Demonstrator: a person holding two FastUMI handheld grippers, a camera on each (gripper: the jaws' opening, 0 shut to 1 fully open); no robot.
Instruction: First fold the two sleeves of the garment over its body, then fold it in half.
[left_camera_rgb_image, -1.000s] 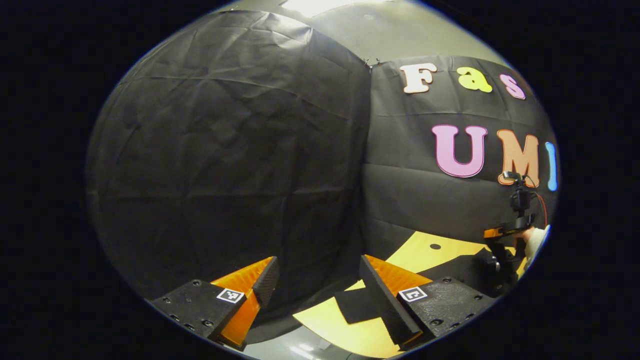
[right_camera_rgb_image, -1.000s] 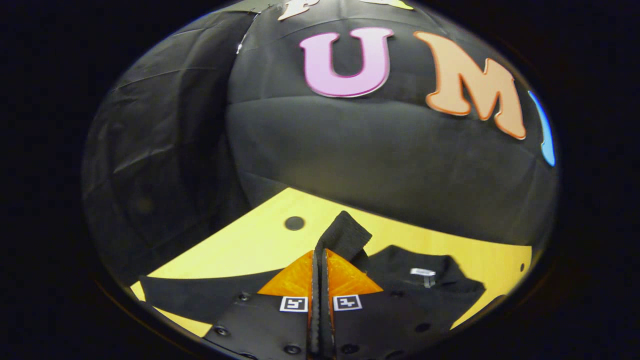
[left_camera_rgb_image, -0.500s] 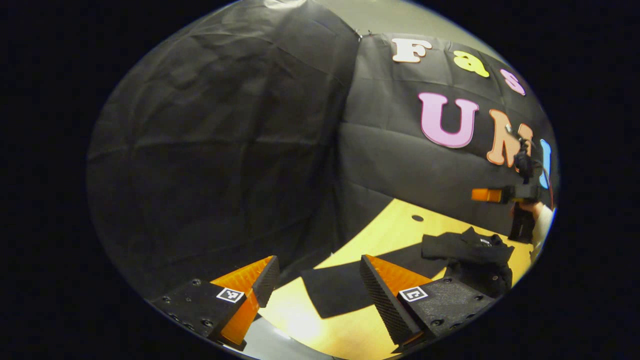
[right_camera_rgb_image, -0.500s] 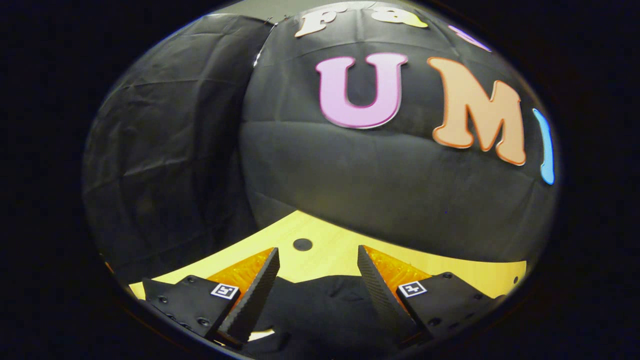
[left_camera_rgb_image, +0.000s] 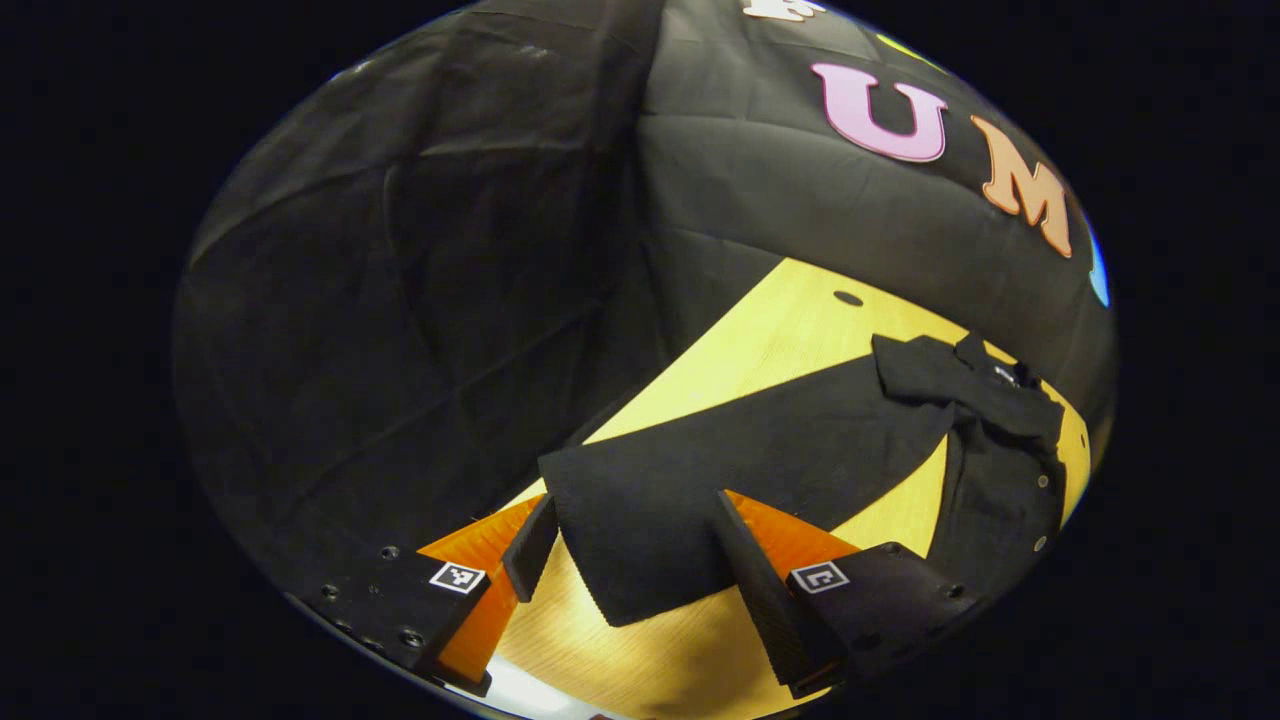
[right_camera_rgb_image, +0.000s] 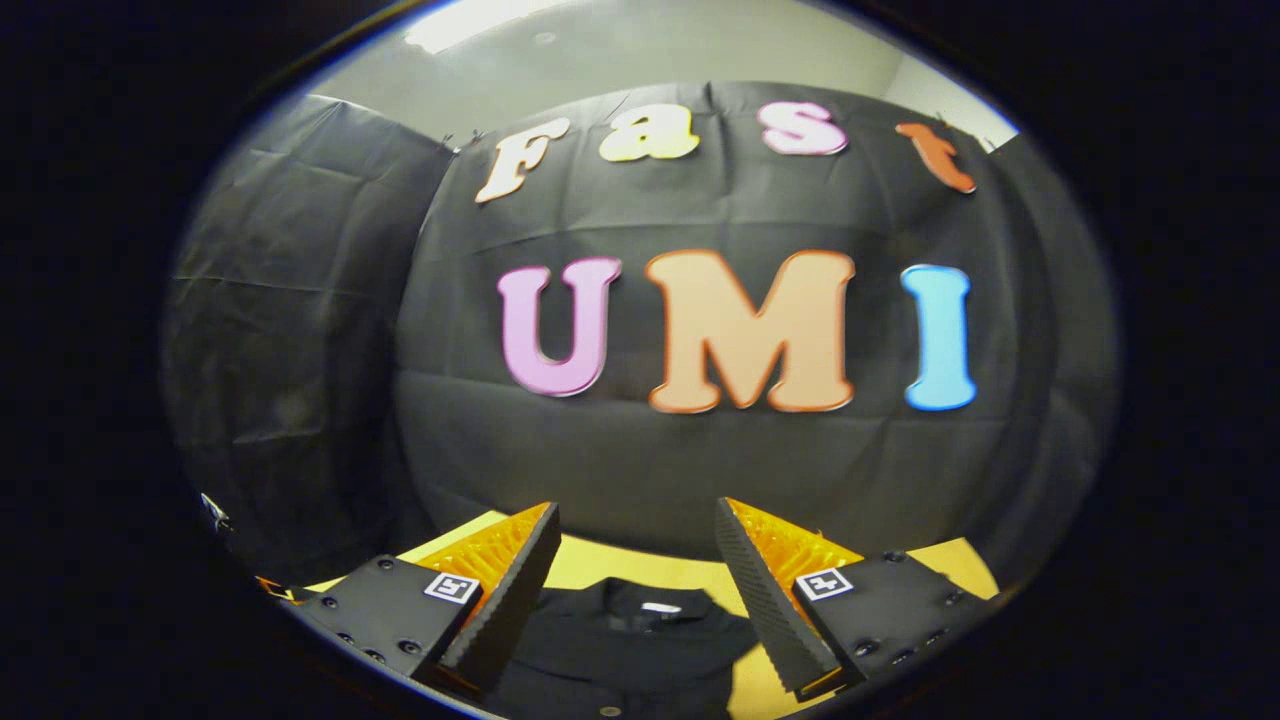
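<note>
In the left gripper view, the black garment (left_camera_rgb_image: 990, 440) is seen spread on the wooden counter (left_camera_rgb_image: 790, 330), 1 sleeve (left_camera_rgb_image: 720, 470) stretched out flat. The left hand-held gripper (left_camera_rgb_image: 625, 545) is held open, its fingers straddling the sleeve's cuff end. The right hand-held gripper (right_camera_rgb_image: 635, 550) is held open above the garment's collar (right_camera_rgb_image: 640, 615).

Table (left_camera_rgb_image: 790, 330) — light wood top, one small dark round hole (left_camera_rgb_image: 848, 298) near its far edge, close to the booth wall. Black garment (left_camera_rgb_image: 990, 470) lies directly on the wood, collar toward the far side. One sleeve (left_camera_rgb_image: 740, 470) stretched flat across the top toward the near edge — bare wood showing on both sides of it.
</note>
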